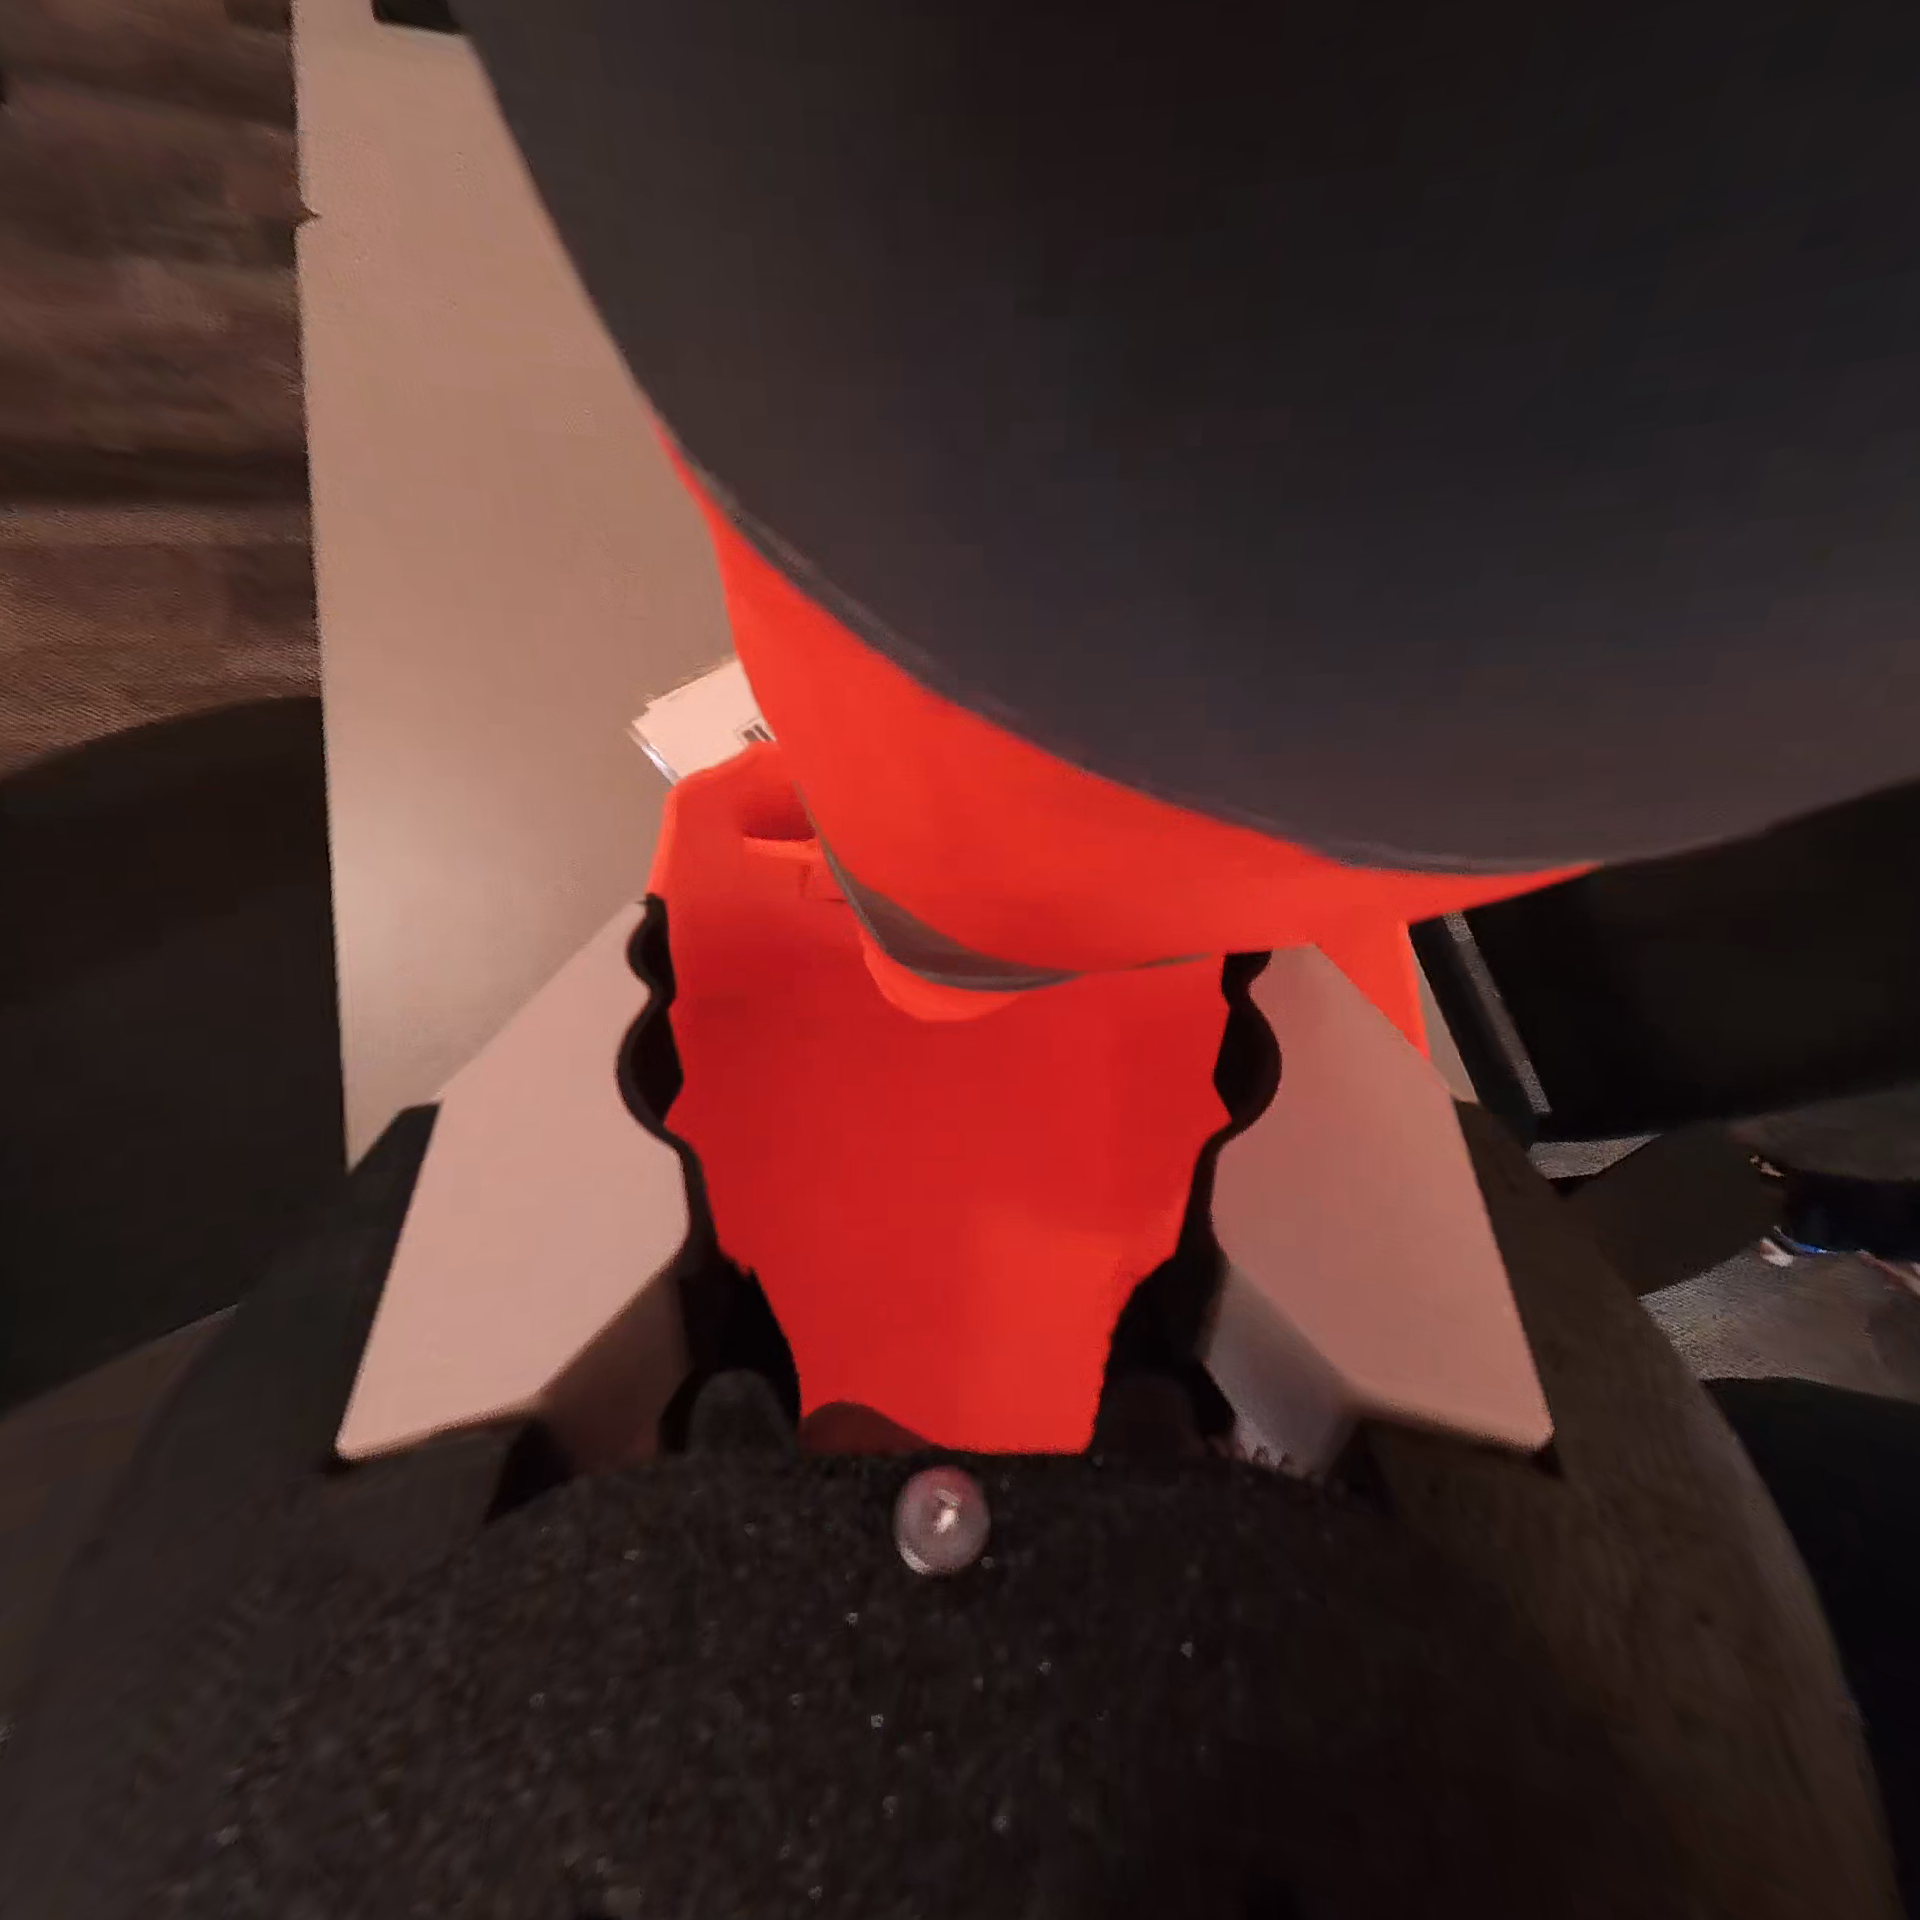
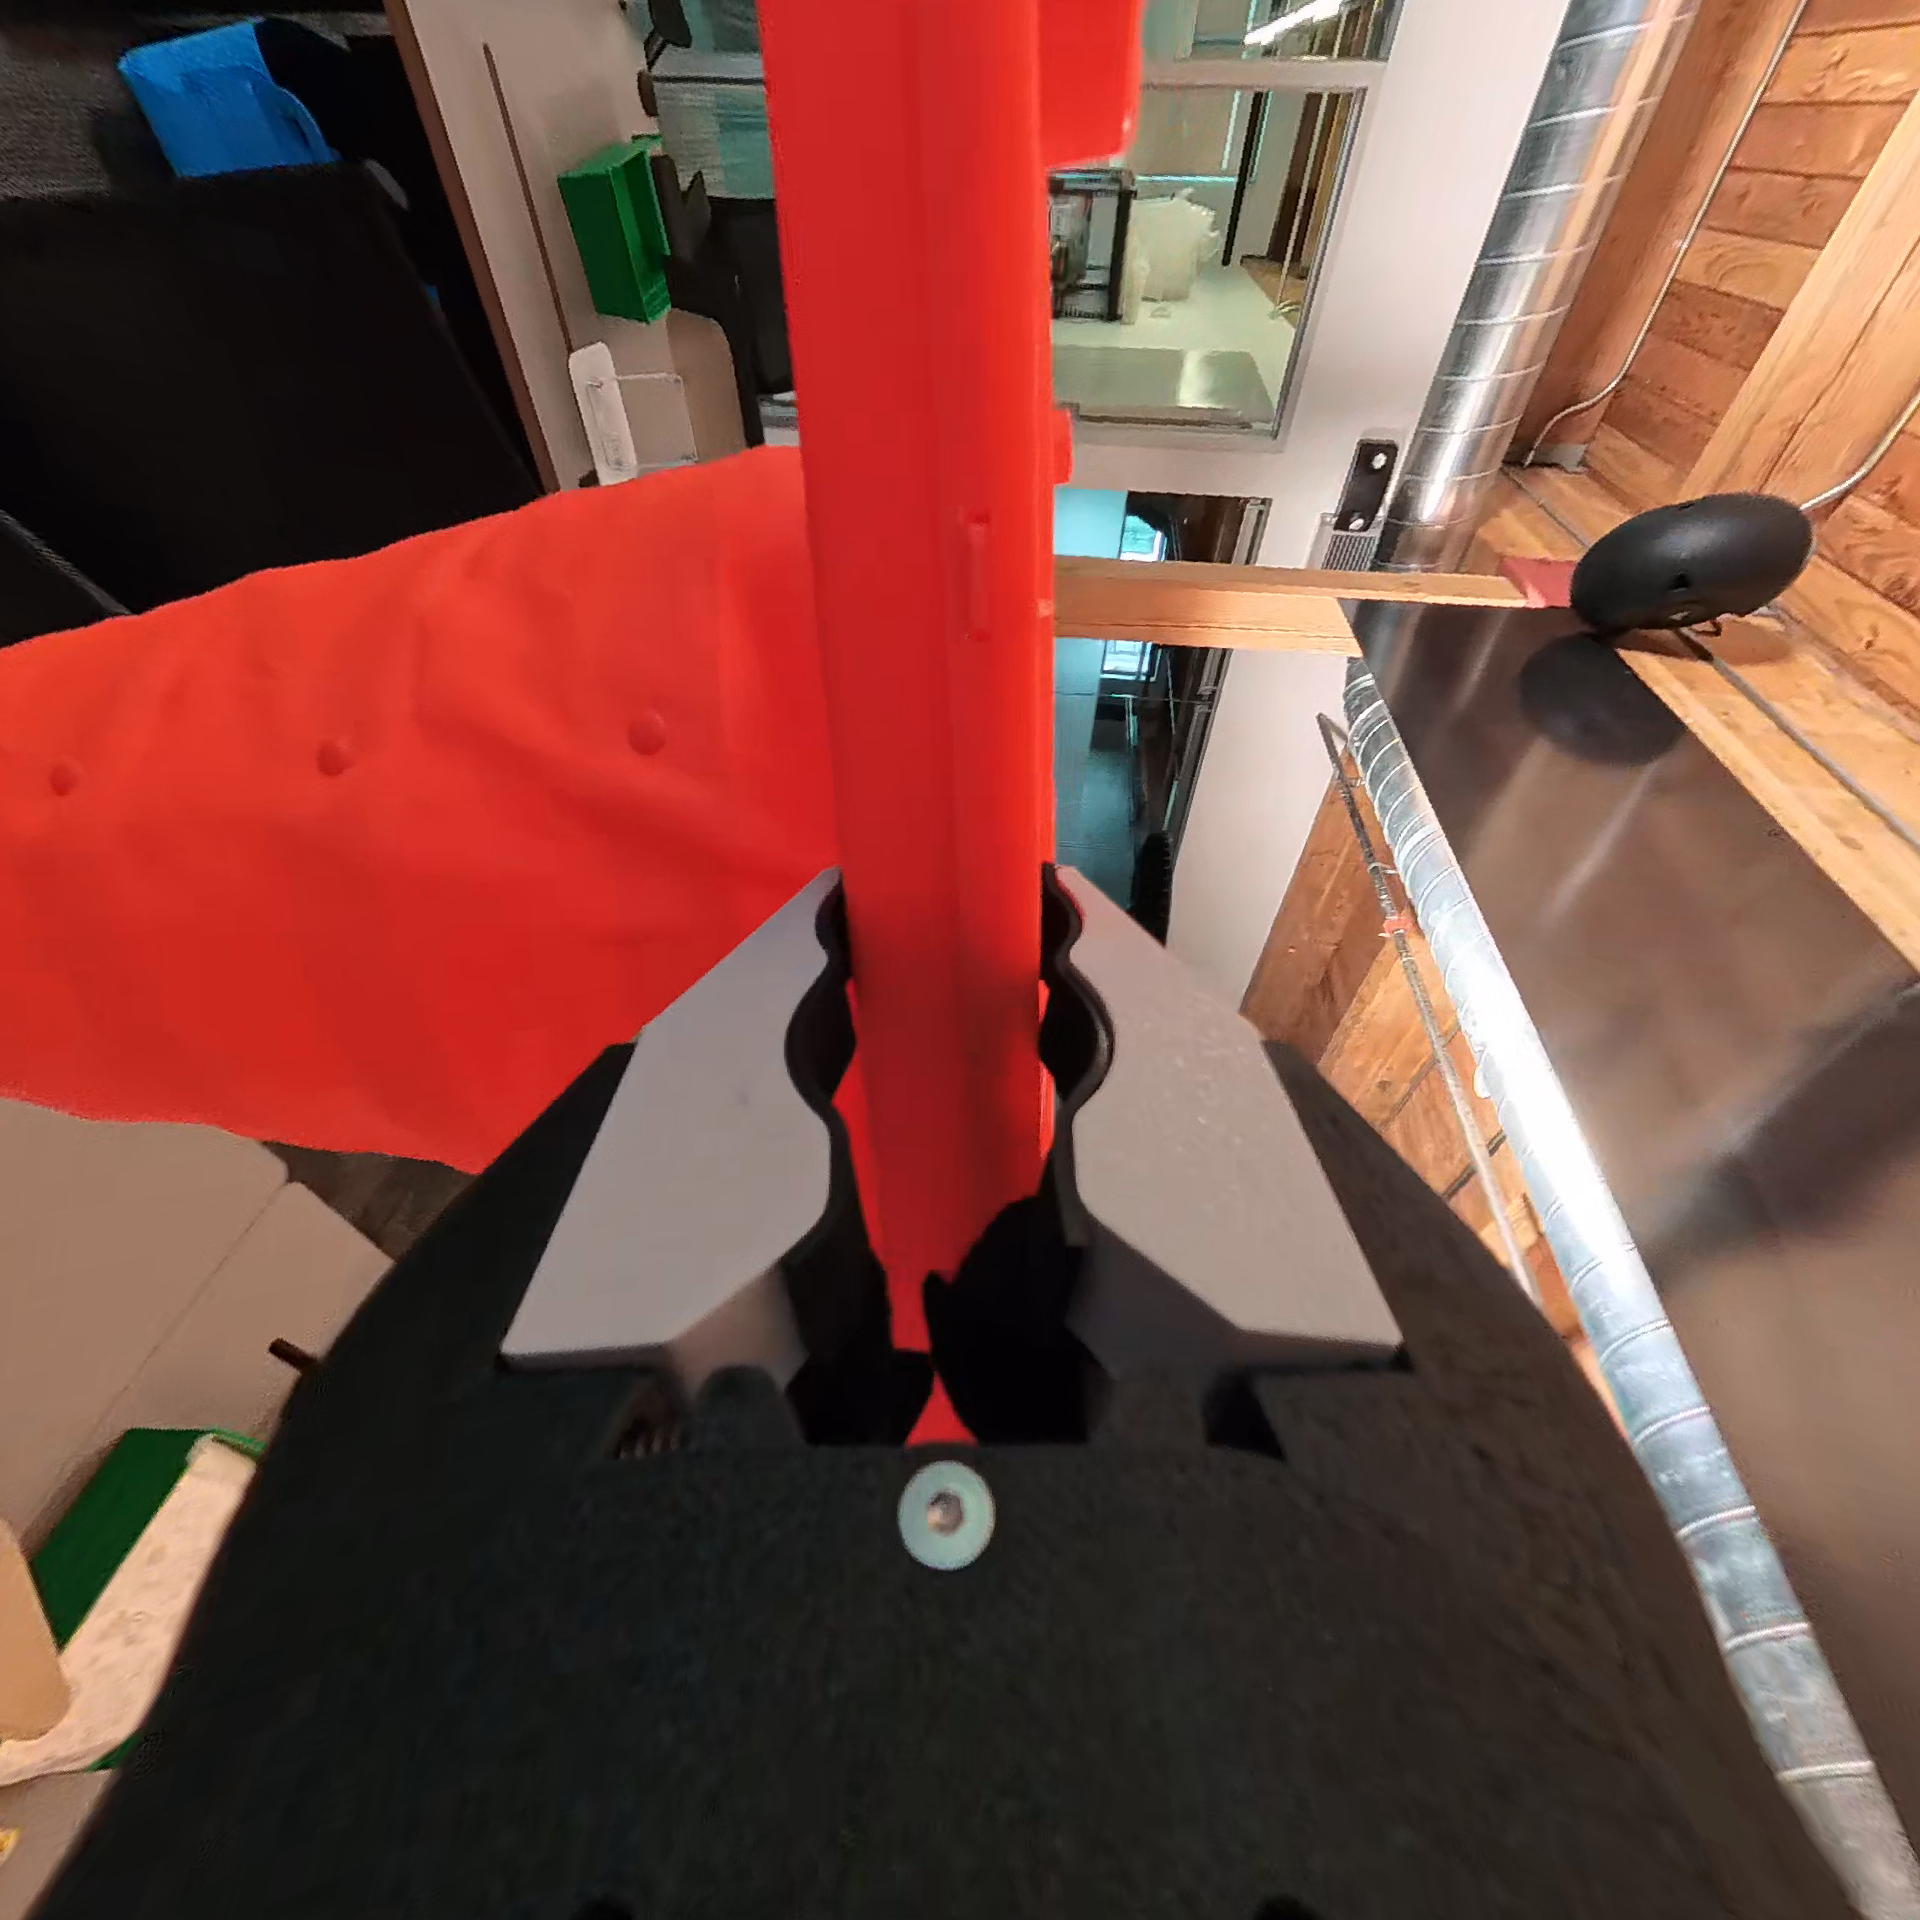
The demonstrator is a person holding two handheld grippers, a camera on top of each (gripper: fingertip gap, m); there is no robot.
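Both grippers, left [image 1: 940, 1039] and right [image 2: 945, 997], fingers clamped on orange plastic part [image 2: 914, 520]

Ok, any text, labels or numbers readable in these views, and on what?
White label behind the orange piece, left wrist view: dark print, too blurred to read.
White tag in the background, right wrist view: too small to read.
Orange piece: no print visible.
Nothing legible anywhere else.

A bright orange-red plastic tool [image 2: 914, 520] sits between grey fingers [image 2: 717, 1122] with black wavy pads [image 2: 1070, 997]
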